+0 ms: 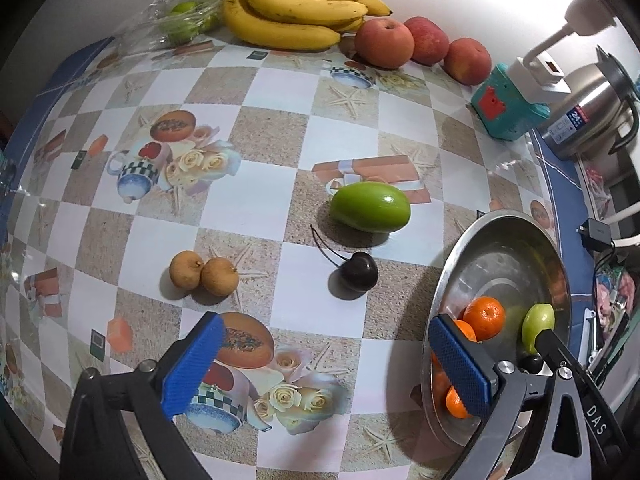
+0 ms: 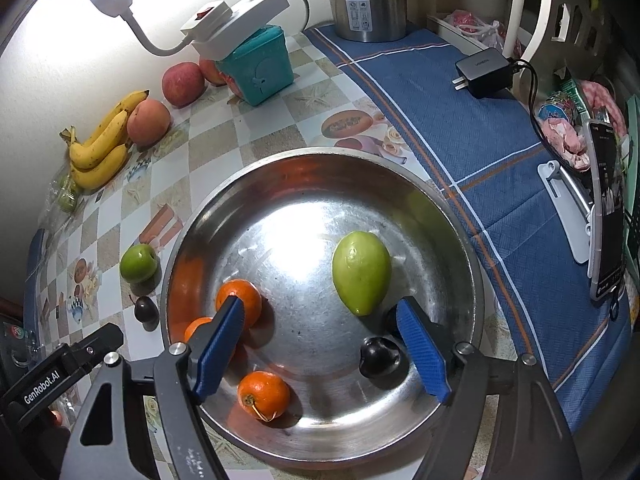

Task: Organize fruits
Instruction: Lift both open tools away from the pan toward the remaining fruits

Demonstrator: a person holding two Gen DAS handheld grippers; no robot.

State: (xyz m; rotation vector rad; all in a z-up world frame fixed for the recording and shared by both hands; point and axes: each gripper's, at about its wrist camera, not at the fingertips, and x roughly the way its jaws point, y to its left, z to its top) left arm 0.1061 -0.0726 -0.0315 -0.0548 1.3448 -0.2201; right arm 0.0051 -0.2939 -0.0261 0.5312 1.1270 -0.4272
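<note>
My right gripper (image 2: 320, 350) hangs open over the steel bowl (image 2: 320, 154). In the bowl lie a pale green fruit (image 2: 361, 272), three oranges (image 2: 240, 304) and a dark cherry (image 2: 378, 356), which sits just inside the right pad, unpressed. My left gripper (image 1: 328, 364) stands wide open above the patterned tablecloth with nothing between its fingers. Ahead of it on the table are a green fruit (image 1: 370, 207), a stemmed dark cherry (image 1: 358, 271) and two brown longans (image 1: 204, 274). The bowl (image 1: 500, 232) is at its right.
Bananas (image 1: 296, 16), three red apples (image 1: 384, 42) and a plastic bag of green fruit (image 1: 180, 20) line the back wall. A teal box with a power strip (image 2: 260, 68), a steel flask (image 2: 366, 0), a charger (image 2: 482, 66) and a phone on a stand (image 2: 608, 208) sit by the blue cloth (image 2: 480, 140).
</note>
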